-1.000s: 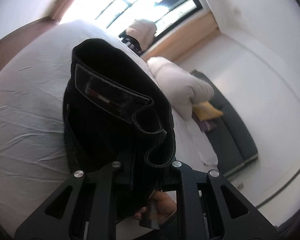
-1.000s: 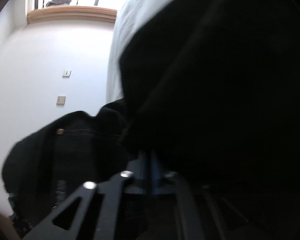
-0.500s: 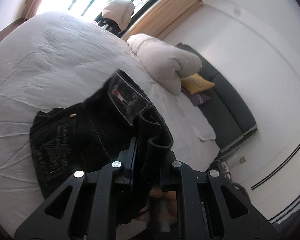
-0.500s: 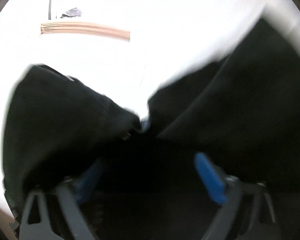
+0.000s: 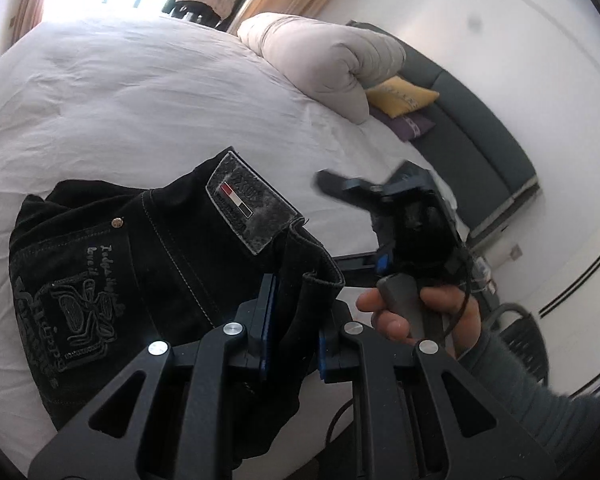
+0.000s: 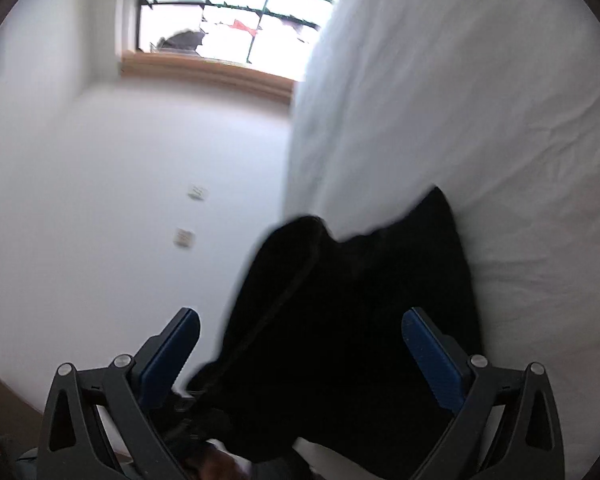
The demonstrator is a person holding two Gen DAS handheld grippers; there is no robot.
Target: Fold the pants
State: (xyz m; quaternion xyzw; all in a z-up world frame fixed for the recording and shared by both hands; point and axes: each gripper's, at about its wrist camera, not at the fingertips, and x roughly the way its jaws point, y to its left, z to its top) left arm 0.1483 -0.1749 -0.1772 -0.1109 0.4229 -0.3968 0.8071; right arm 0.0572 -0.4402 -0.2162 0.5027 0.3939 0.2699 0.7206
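Note:
Black jeans (image 5: 140, 276) with a leather waistband patch and an embroidered back pocket lie bunched on the white bed (image 5: 120, 92). My left gripper (image 5: 290, 328) is shut on the waistband, blue pads pressing the denim from both sides. To its right, a hand (image 5: 416, 316) holds my right gripper (image 5: 360, 224), whose fingers are spread apart over the sheet. In the right wrist view, my right gripper (image 6: 300, 344) stands open, and the dark pants (image 6: 360, 312) lie beyond its blue pads without touching them.
A rolled beige duvet (image 5: 328, 56) lies at the head of the bed, beside a yellow pillow (image 5: 400, 94) and a purple one. A dark sofa (image 5: 480, 136) runs along the white wall. A window (image 6: 228, 16) sits beyond the bed's edge.
The left gripper has lowered the pants from hanging in the air onto the bed. The right gripper let go of the dark cloth, opened wide and pulled back from it.

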